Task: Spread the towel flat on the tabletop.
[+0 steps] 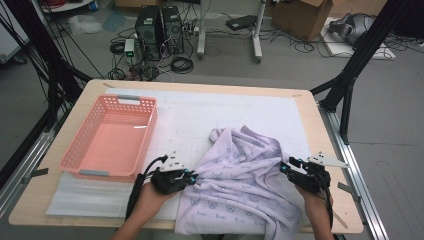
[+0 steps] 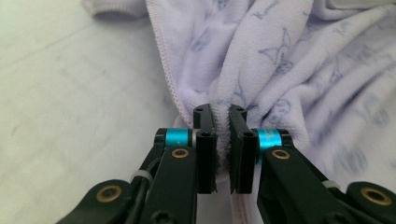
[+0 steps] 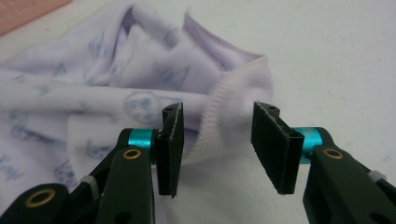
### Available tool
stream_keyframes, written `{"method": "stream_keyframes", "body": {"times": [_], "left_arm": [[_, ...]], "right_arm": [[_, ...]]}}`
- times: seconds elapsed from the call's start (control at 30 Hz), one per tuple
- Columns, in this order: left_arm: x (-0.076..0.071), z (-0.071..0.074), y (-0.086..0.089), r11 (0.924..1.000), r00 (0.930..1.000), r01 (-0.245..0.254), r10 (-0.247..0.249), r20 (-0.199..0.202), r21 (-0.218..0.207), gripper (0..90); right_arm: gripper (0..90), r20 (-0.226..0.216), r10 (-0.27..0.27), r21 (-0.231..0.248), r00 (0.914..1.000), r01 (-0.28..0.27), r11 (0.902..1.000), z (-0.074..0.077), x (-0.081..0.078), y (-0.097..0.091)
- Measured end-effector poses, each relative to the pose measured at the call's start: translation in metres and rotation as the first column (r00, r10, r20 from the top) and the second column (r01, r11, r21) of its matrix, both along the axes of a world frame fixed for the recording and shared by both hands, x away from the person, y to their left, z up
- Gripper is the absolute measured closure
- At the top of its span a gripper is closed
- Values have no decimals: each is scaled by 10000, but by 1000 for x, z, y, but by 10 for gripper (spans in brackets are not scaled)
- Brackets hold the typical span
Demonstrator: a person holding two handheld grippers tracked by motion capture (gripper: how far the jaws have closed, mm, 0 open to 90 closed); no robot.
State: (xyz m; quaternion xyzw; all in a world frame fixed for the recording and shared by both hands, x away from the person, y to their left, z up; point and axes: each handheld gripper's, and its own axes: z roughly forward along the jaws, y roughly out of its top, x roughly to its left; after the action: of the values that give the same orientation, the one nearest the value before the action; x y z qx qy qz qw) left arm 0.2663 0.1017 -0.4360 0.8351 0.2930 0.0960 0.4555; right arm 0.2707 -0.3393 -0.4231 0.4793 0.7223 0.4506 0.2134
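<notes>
Left claw is clamped tight on the crumpled lilac printed cotton garment. Right claw sits apart around its ribbed cuff, pads not pressing it.

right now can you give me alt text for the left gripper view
The left tongs are shut on a bunched fold of a pale lilac garment printed with faint blue motifs, right at its stitched edge. The cloth fills the upper right, lying on a white mat that takes up the left side.
</notes>
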Motion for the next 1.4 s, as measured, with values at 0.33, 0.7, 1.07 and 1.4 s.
{"method": "stream_keyframes", "body": {"times": [0.33, 0.7, 1.07, 1.4], "left_arm": [[0, 11, 10, 9977, 9991, -398, 405, 122, -540, 527], [78, 29, -31, 9933, 9946, -1018, 1026, 124, -545, 419], [121, 35, -80, 9917, 9917, -1282, 1281, 96, 80, 408], [150, 3, -128, 9787, 9807, -1495, 1649, -1052, 1406, 483]], "right_arm": [[484, 55, -391, 173, 9992, 390, 9991, 9, 38, 22], [506, -1531, 91, -1053, 9882, -254, 9941, -9, 69, 44], [763, -1777, 1125, -1781, 9776, -1444, 9734, -10, 8, 7], [589, -1217, 1454, -749, 9819, -1551, 9850, -1, -19, -11]]}}
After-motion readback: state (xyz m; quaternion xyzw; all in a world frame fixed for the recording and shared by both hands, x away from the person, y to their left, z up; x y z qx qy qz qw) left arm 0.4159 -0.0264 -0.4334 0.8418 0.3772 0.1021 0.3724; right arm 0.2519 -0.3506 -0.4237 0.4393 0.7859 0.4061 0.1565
